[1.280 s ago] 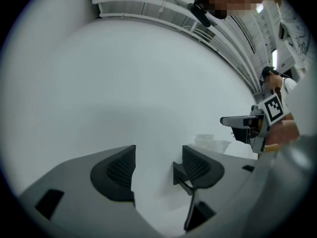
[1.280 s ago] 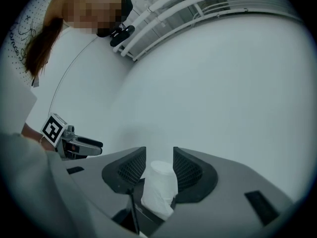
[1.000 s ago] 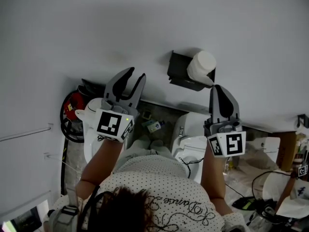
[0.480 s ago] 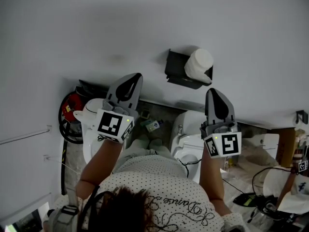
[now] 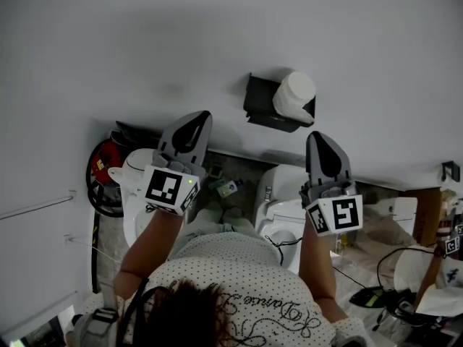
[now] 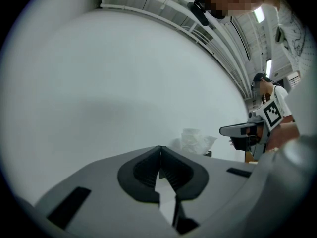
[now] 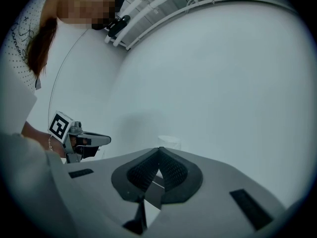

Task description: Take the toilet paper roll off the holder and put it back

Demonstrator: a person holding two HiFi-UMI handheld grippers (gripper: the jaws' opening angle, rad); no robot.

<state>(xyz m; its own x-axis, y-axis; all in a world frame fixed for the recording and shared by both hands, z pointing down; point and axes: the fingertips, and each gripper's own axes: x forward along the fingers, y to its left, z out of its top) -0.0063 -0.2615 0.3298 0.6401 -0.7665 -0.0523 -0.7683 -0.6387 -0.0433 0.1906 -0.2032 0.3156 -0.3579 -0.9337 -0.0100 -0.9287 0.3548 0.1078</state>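
Note:
A white toilet paper roll (image 5: 293, 96) sits on a black holder (image 5: 264, 107) fixed to the pale wall. In the left gripper view the roll (image 6: 197, 141) shows just past the jaw tips. My left gripper (image 5: 197, 119) is shut and empty, held to the left of the holder and a little below it. My right gripper (image 5: 321, 140) is shut and empty too, just below the roll and apart from it. The right gripper view catches the roll (image 7: 169, 143) faintly, peeking over the closed jaws.
Below the wall stand a white toilet (image 5: 286, 208) and a white tank or bin (image 5: 134, 186) beside a red and black object (image 5: 105, 165). Cables and clutter (image 5: 405, 280) lie at the lower right. A person's dotted shirt (image 5: 239, 295) fills the bottom.
The left gripper's jaws, open a second ago, have closed on nothing. Both grippers have held roughly the same place; the view has shifted slightly.

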